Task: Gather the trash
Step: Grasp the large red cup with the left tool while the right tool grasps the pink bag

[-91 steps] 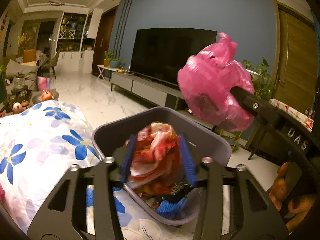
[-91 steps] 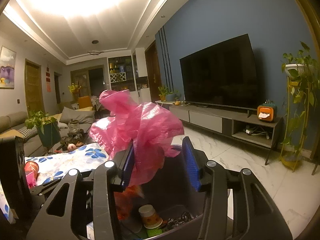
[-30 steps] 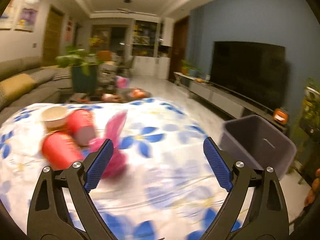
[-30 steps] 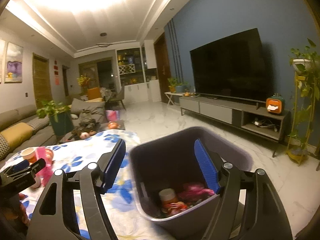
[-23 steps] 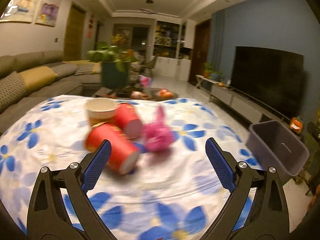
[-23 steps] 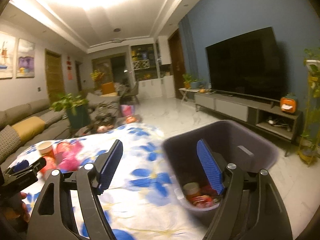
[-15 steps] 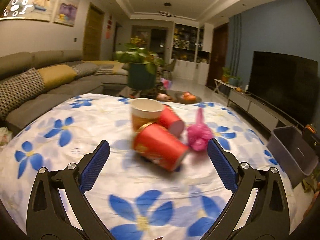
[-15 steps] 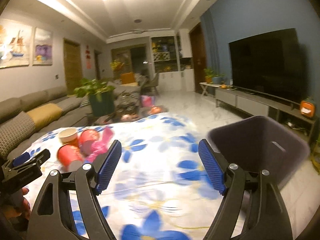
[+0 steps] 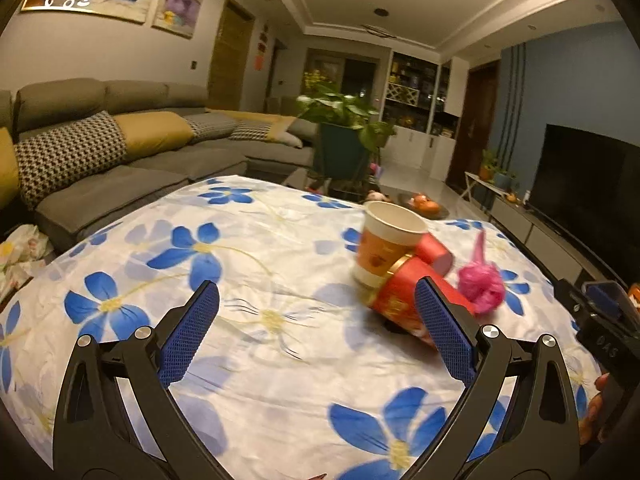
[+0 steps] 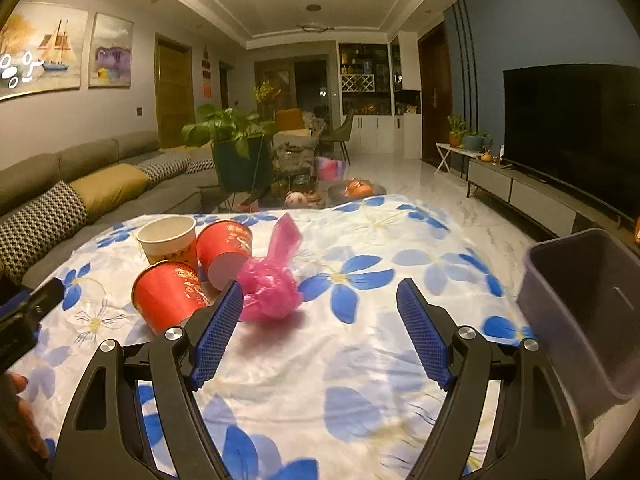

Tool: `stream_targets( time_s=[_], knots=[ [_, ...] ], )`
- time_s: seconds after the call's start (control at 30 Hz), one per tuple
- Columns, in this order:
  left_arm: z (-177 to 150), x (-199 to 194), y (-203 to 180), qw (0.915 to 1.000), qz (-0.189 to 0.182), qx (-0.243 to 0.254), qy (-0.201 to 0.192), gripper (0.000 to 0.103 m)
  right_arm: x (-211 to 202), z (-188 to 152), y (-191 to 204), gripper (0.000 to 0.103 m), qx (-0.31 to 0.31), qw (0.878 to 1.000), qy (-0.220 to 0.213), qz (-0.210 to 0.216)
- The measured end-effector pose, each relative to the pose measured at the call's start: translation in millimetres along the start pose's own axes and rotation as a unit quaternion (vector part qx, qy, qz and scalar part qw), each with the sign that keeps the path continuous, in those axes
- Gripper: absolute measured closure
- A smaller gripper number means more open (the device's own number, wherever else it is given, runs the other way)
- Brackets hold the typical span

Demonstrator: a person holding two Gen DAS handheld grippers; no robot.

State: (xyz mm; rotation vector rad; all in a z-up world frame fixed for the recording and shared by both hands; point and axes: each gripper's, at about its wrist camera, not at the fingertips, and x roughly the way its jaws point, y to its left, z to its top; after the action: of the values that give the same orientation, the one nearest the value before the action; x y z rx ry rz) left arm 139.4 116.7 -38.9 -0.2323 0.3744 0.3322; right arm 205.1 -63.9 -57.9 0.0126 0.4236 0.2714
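Both claws are wide open and carry nothing. Our left claw (image 9: 316,330) hangs over the flowered cloth of the bench (image 9: 248,264); its right blue pad is in front of the nearer red cup (image 9: 400,300) in this view, but we cannot tell if it touches the cup. Our right claw (image 10: 320,330) also hangs over the cloth, with its left pad just before the pink plastic bag (image 10: 270,286); contact is not clear there either.

As for the task, we judge that it is partly done, not finished. The grey bin (image 10: 584,316) stands at the right edge of the bench, seen only from the right wrist camera, and its inside is not visible from here, so we cannot say what it holds. Four pieces of trash remain on the bench, close together: one white paper cup (image 10: 168,242) standing upright, the nearer red cup lying on its side, a second red cup (image 10: 224,248) also lying down behind it, and the crumpled pink bag beside them. The cups touch each other, or nearly so. The bag is well apart from the bin.

What is left, in our opinion, is to take these four things one after another and bring them to the bin. The bag is nearest to the right claw, the red cup to the left claw.
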Motion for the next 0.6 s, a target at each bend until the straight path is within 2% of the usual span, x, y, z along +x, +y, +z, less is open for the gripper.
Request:
stream_targets(
  time_s=[0.23, 0.43, 0.57, 0.6],
  knots=[
    [6.9, 14.5, 18.5, 0.9998, 0.014, -0.016, 0.003, 0.006, 39.8, 5.2, 13.1, 0.026, 0.001, 1.000, 0.028, 0.006],
    [7.6, 20.5, 18.4, 0.9998, 0.009, -0.018, 0.006, 0.006, 65.8, 11.1, 19.9, 0.026, 0.003, 0.999, 0.051, 0.012],
    [6.7, 22.0, 15.9, 0.9998, 0.007, -0.018, 0.009, 0.006, 77.1, 7.4, 23.3, 0.035, -0.008, 0.997, 0.076, 0.015],
    [6.6, 22.7, 15.4, 0.9997, 0.007, -0.019, 0.011, 0.006, 79.9, 6.7, 23.2, 0.042, -0.008, 0.996, 0.083, 0.017]
  ],
)
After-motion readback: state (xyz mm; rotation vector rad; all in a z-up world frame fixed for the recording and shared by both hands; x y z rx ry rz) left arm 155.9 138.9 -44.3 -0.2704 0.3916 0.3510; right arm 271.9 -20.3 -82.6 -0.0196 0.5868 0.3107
